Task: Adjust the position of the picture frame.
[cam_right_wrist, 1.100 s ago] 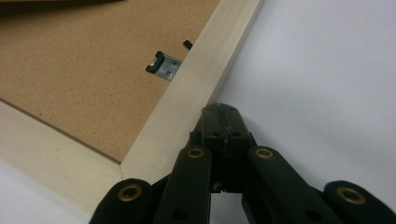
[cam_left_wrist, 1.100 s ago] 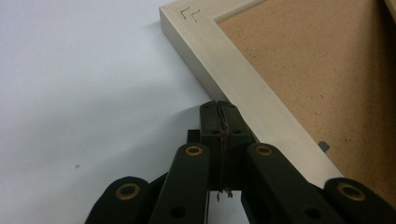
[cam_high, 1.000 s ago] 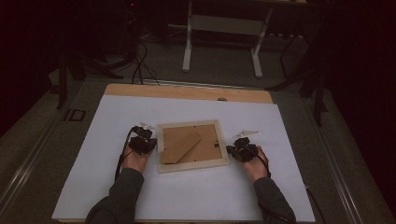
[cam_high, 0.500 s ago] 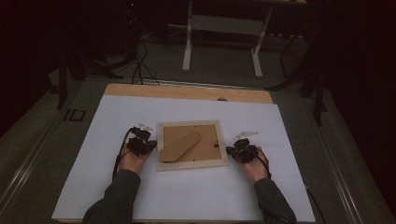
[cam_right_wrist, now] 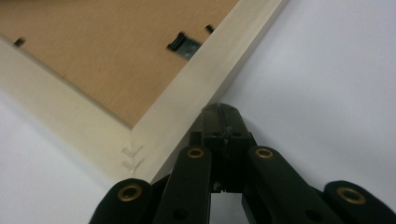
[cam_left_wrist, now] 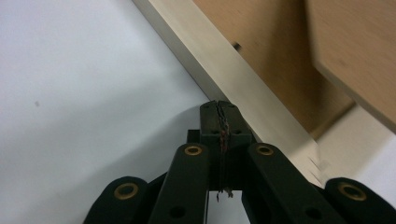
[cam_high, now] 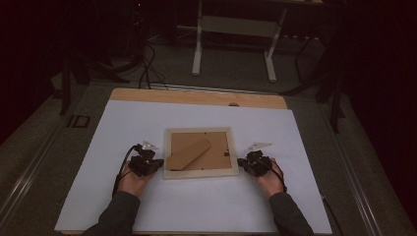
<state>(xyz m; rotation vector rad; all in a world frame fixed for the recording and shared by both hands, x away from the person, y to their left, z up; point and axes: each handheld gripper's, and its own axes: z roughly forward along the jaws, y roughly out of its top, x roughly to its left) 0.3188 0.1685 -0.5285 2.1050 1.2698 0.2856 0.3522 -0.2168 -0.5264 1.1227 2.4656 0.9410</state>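
The pale wooden picture frame (cam_high: pixel 200 153) is laid back-up mid-sheet on the white table cover (cam_high: pixel 123 123), long axis left-right. It is flanked by left gripper (cam_high: pixel 158 164) and right gripper (cam_high: pixel 241 162), jaws together, with bare cover all around.

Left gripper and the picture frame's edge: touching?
Touching. In the left gripper view the shut left gripper meets the outer side of the picture frame with no white table between them.

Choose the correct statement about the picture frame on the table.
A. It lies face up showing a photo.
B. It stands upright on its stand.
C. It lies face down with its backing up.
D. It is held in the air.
C: the picture frame lies flat on the white table, brown backing board and stand flap upward.
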